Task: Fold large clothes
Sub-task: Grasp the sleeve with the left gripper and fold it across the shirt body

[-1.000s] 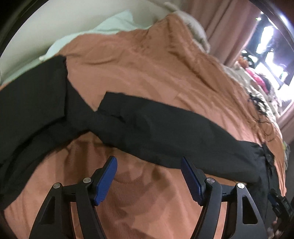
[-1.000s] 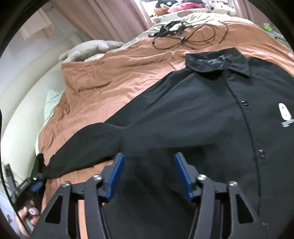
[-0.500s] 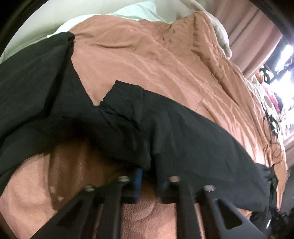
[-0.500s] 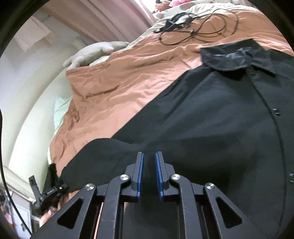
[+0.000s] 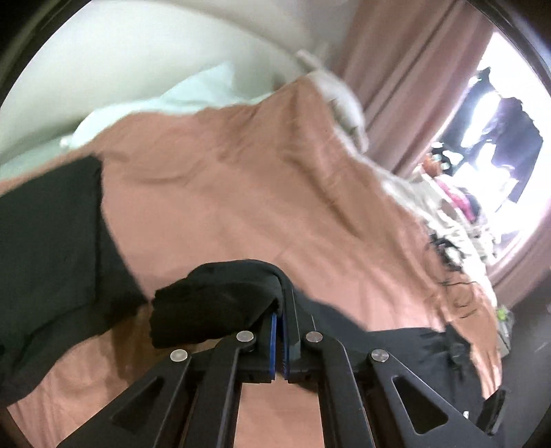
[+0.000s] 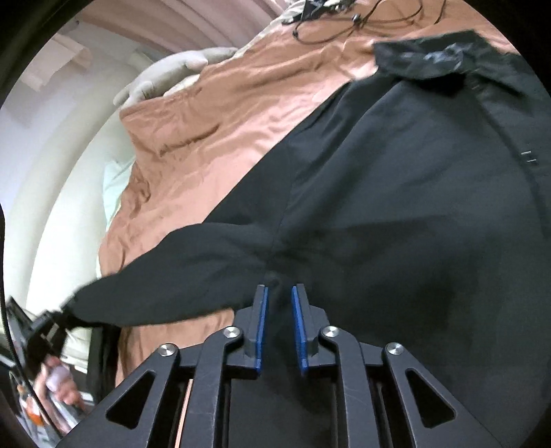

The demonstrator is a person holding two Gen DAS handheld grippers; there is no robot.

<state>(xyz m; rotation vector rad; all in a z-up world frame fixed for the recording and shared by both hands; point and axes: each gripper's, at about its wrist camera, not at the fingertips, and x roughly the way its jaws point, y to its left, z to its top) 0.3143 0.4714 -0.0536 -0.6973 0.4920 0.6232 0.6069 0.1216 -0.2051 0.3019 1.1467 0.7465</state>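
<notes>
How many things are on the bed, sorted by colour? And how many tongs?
Black: 2, the shirt and the tangled cable
Orange-brown: 1, the bedspread
Pale grey: 1, the soft toy
Pale green: 1, the pillow
Tongs: 2, left tongs and right tongs, both pinching the shirt
Total: 7

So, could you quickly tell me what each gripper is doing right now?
Left gripper: shut on the sleeve of the black shirt.
Right gripper: shut on the black shirt near the armpit.
</notes>
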